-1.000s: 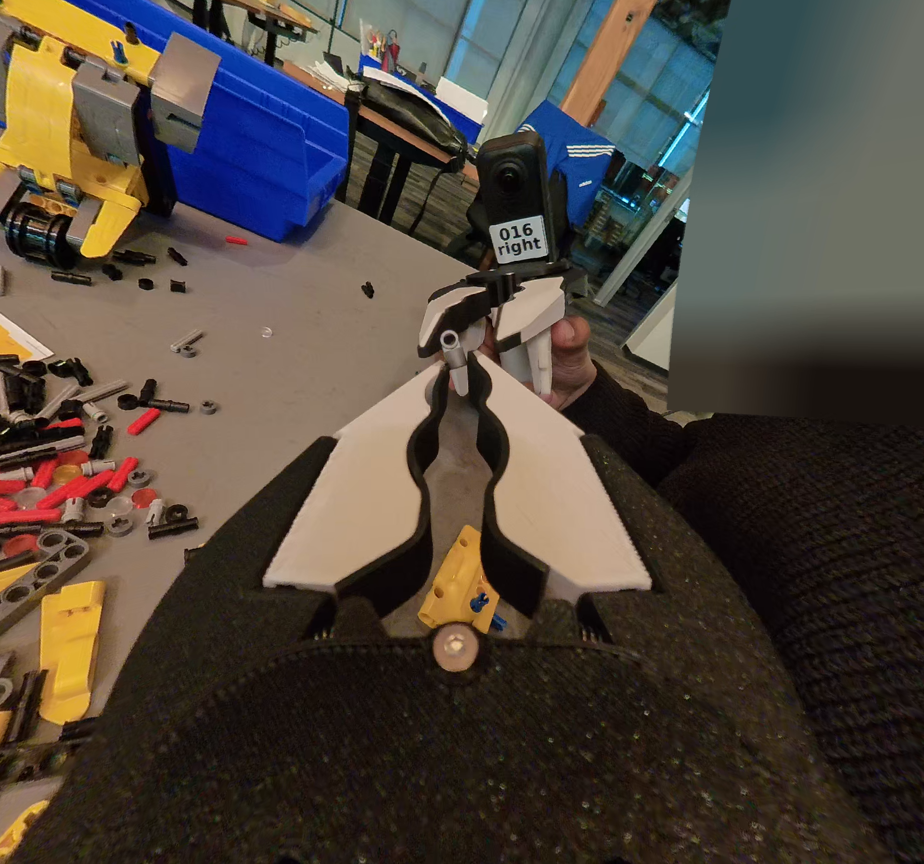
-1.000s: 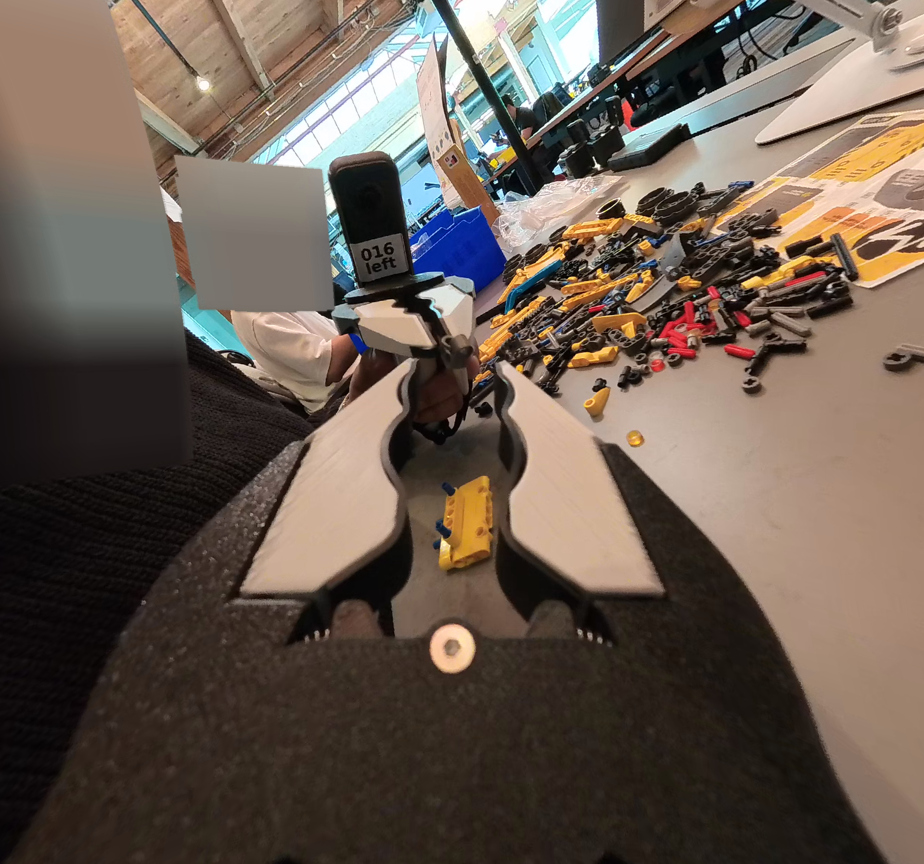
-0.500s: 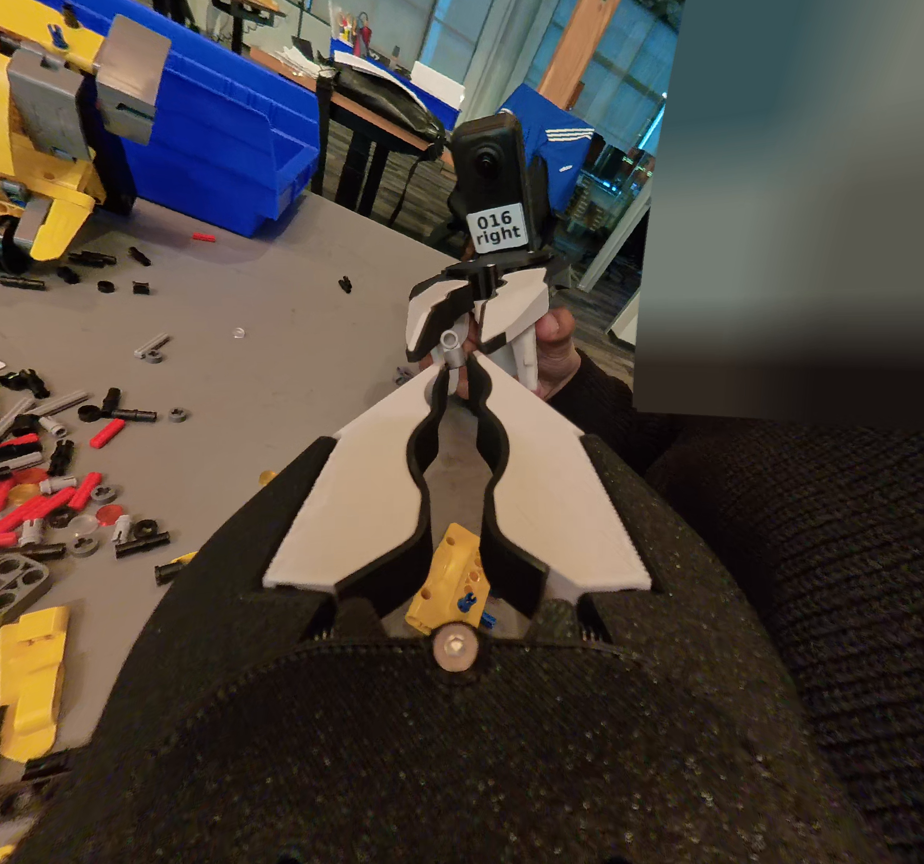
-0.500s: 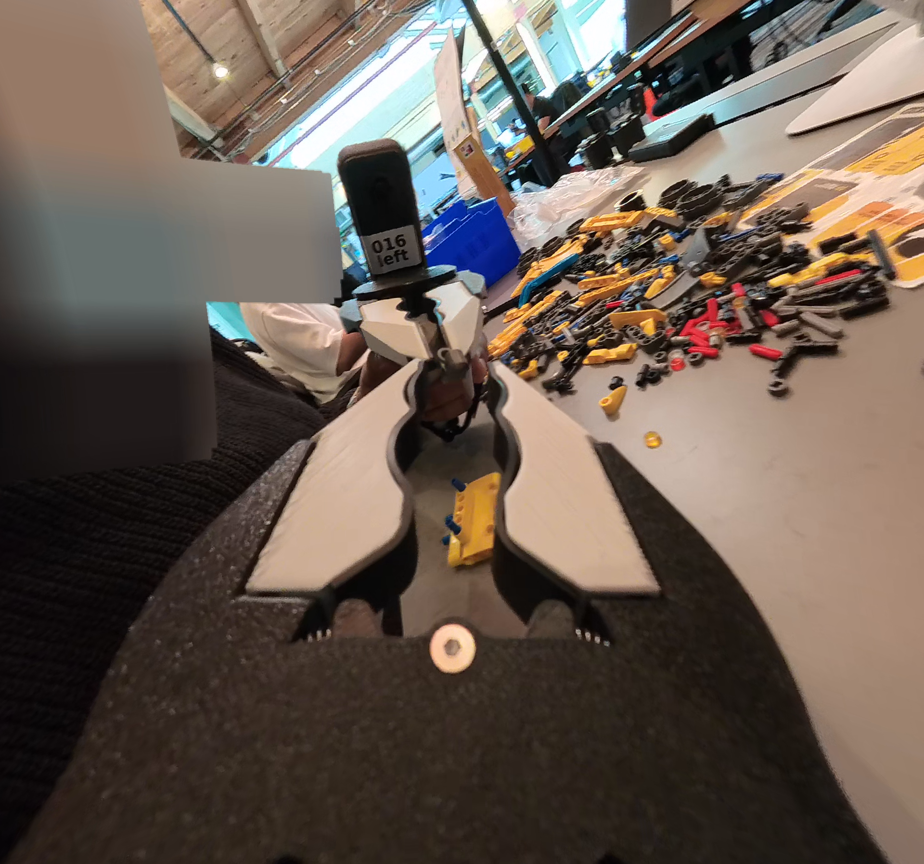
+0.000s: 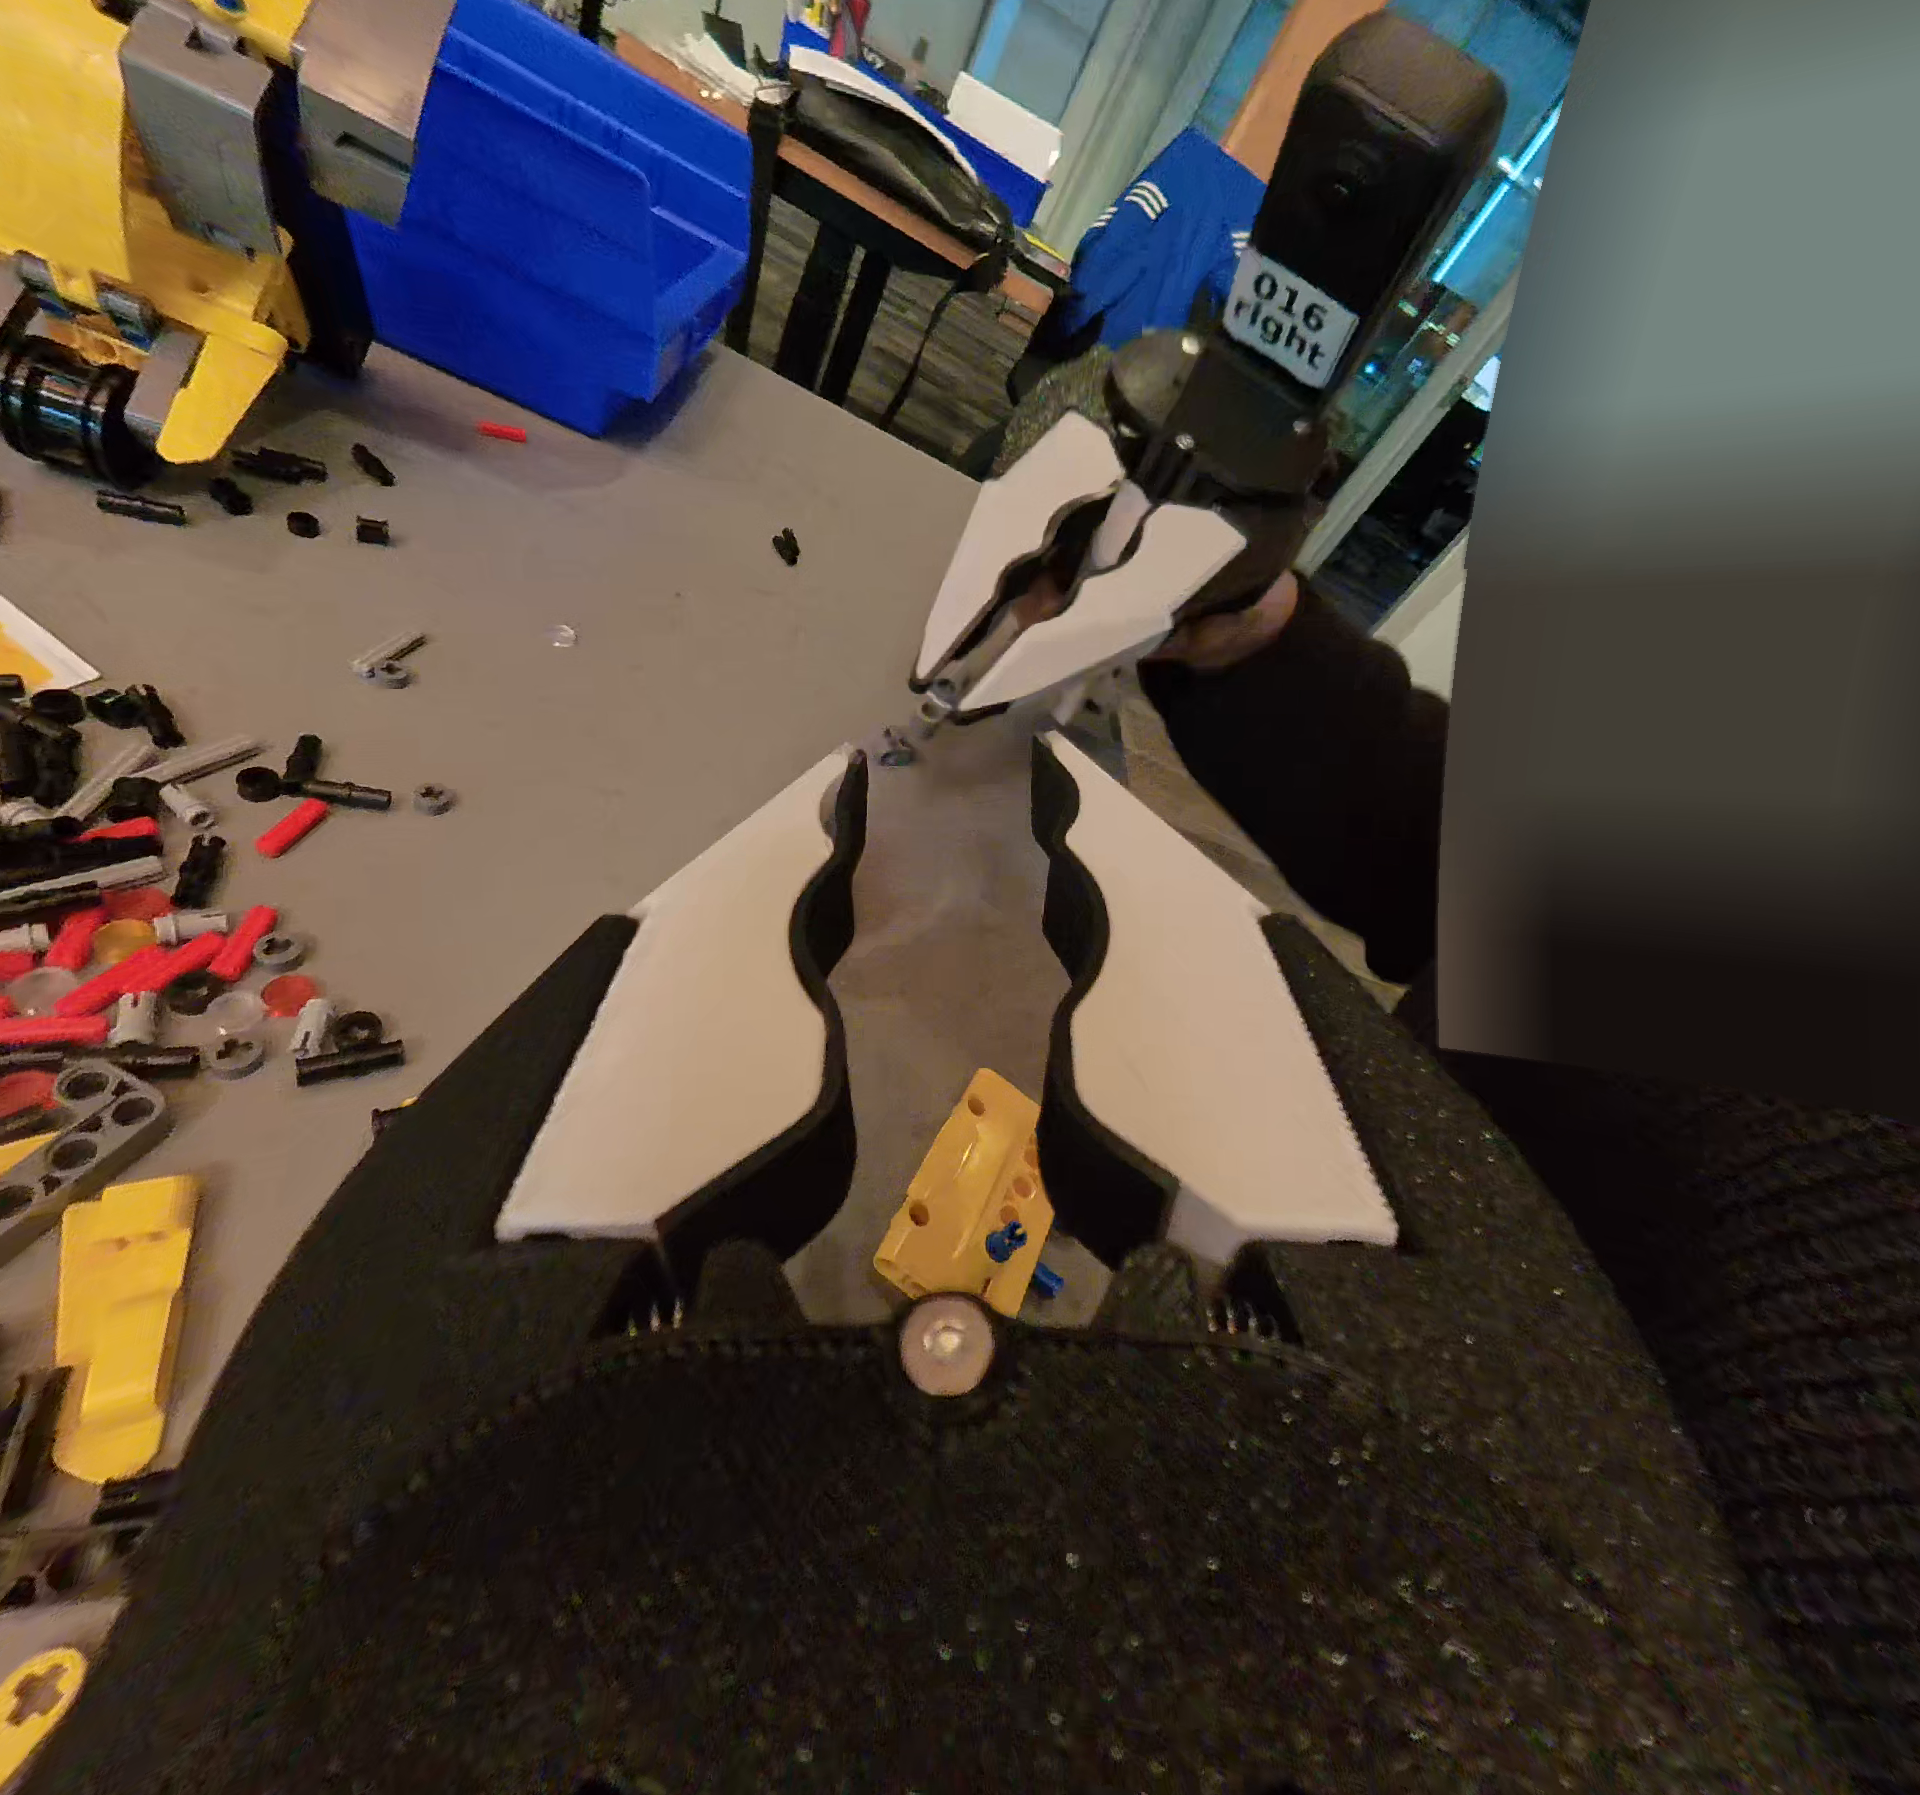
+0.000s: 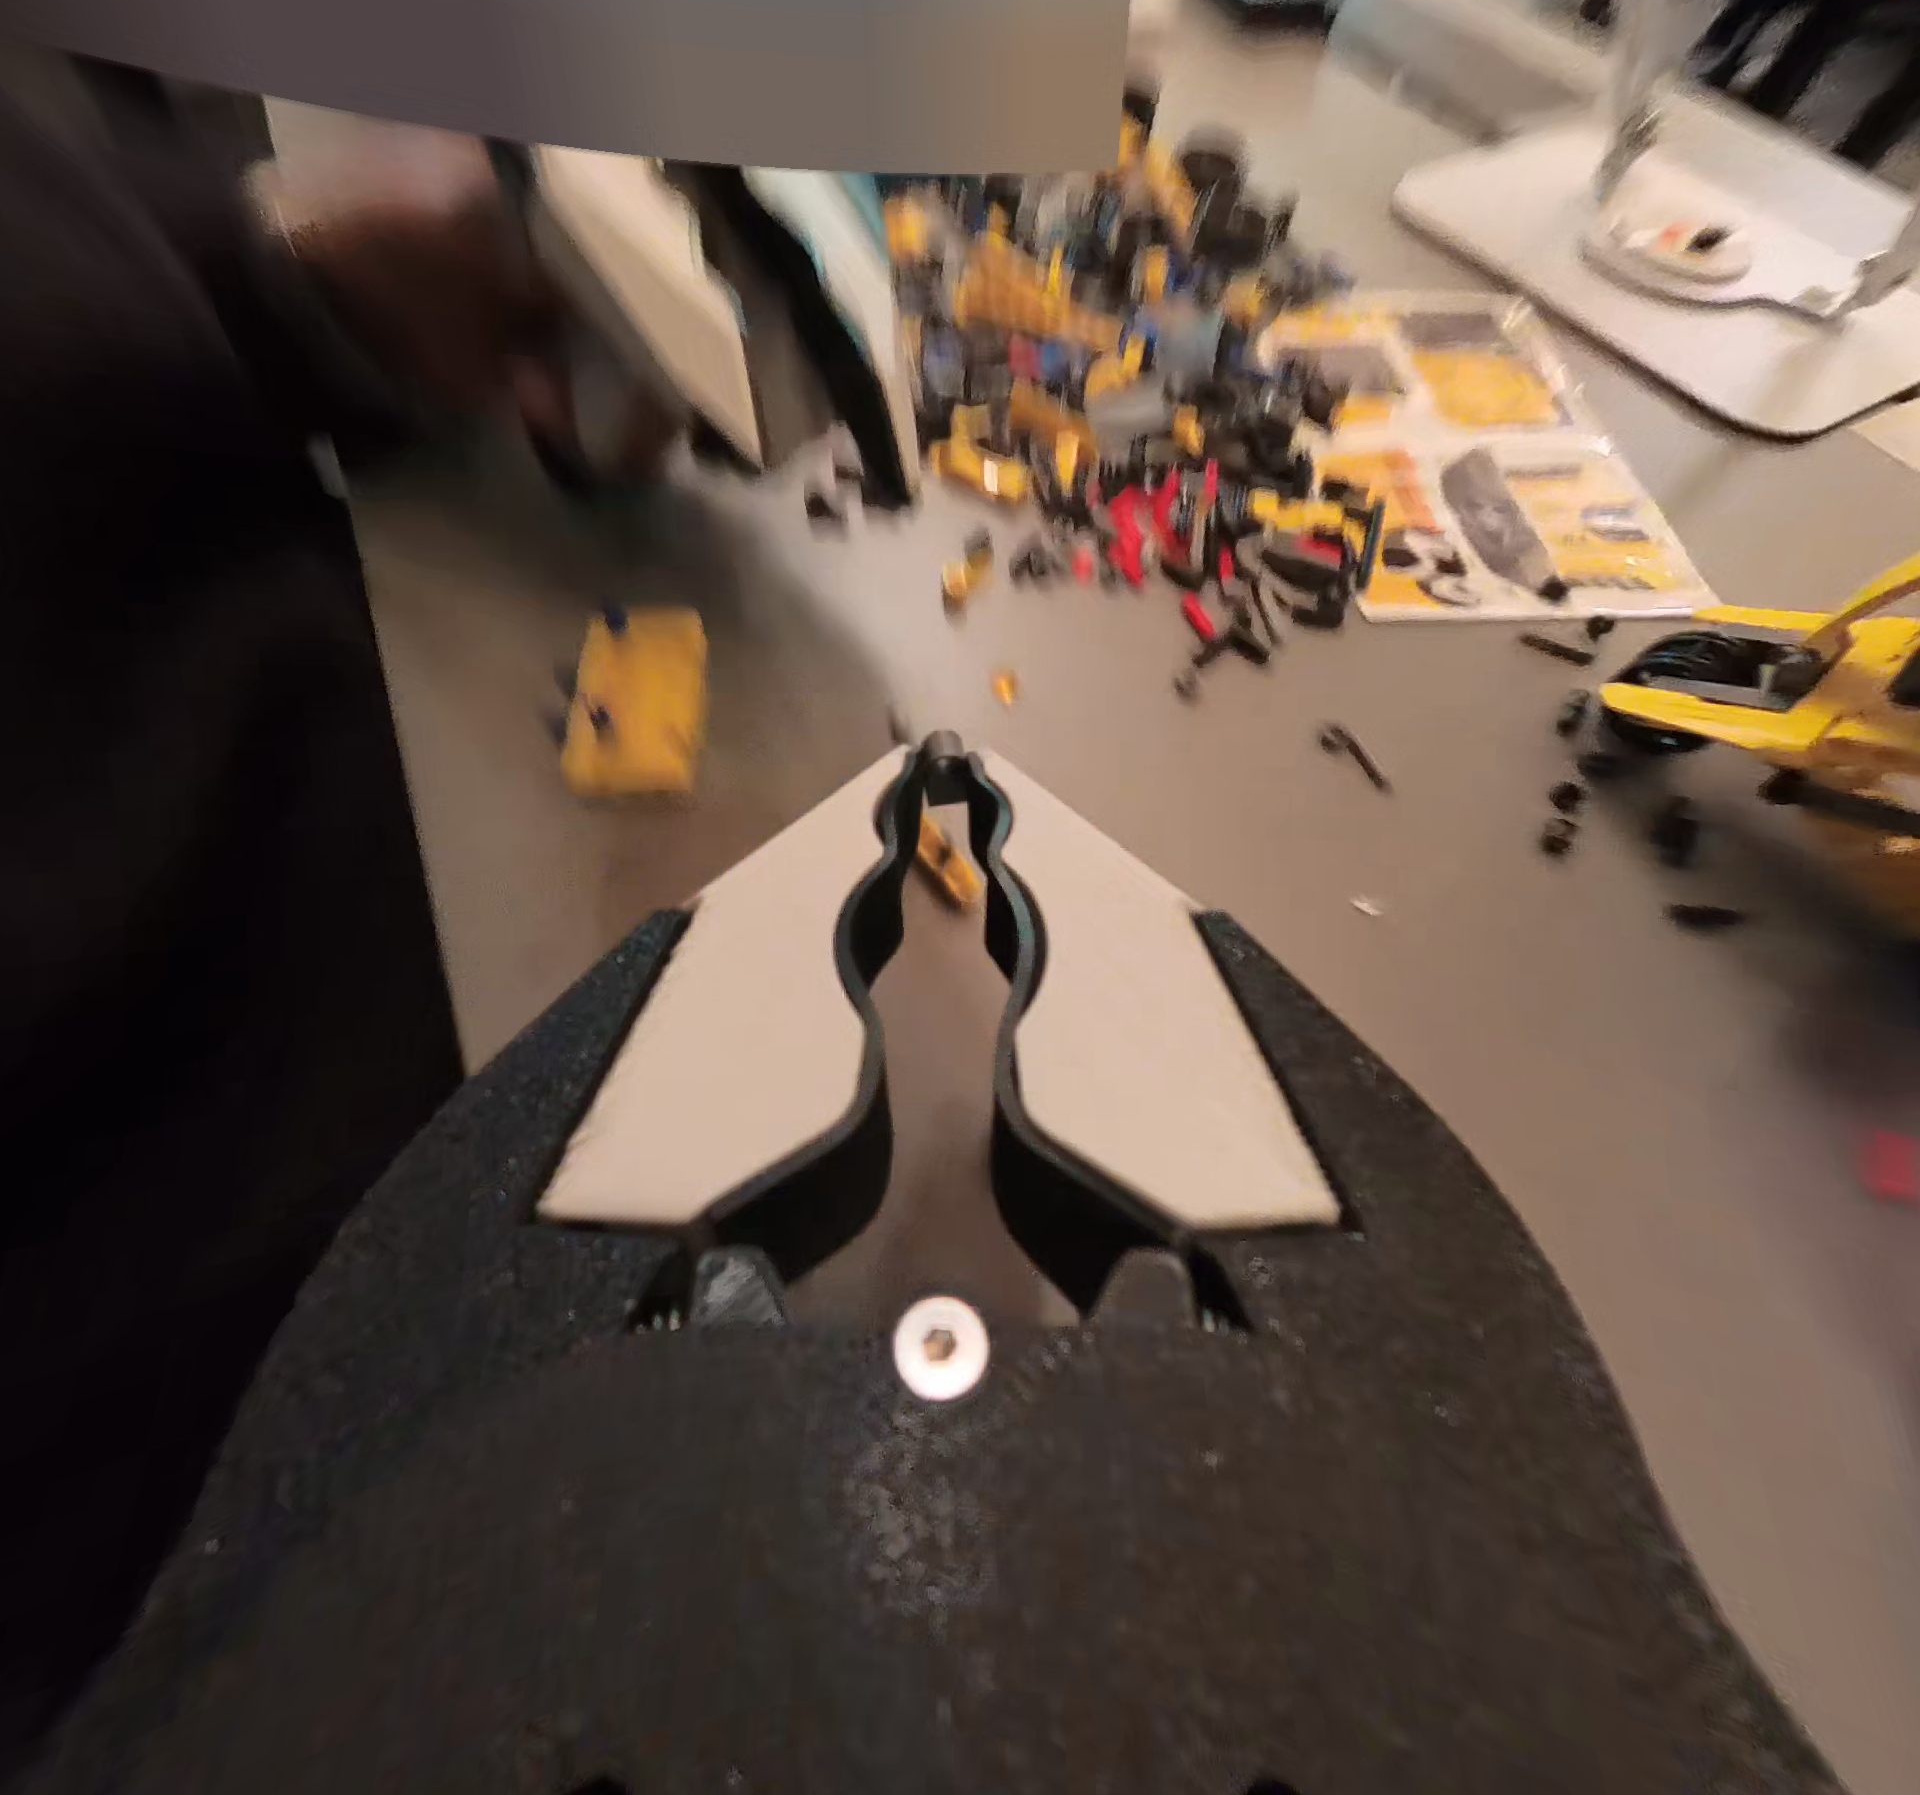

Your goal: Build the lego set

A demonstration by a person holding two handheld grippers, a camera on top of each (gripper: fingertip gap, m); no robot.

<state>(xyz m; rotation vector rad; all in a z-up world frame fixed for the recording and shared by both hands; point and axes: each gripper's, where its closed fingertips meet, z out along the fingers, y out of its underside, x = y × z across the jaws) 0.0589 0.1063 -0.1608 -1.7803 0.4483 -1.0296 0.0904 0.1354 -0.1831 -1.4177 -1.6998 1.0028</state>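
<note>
Two handheld grippers over a grey table (image 5: 623, 602). Left gripper (image 5: 945, 769): jaws spread, empty; yellow pin-holed block with blue pins (image 5: 966, 1195) lies on the table between its fingers near their base. Right gripper (image 6: 943, 758): clenched on a small grey pin (image 6: 943, 771) at its tips, close ahead of the left fingertips. Loose red, black and yellow parts (image 5: 125, 945) to the left; blue bin (image 5: 540, 218) behind

A white printed label (image 5: 1290, 324) sits on the black camera (image 5: 1371, 156); wording withheld.
</note>
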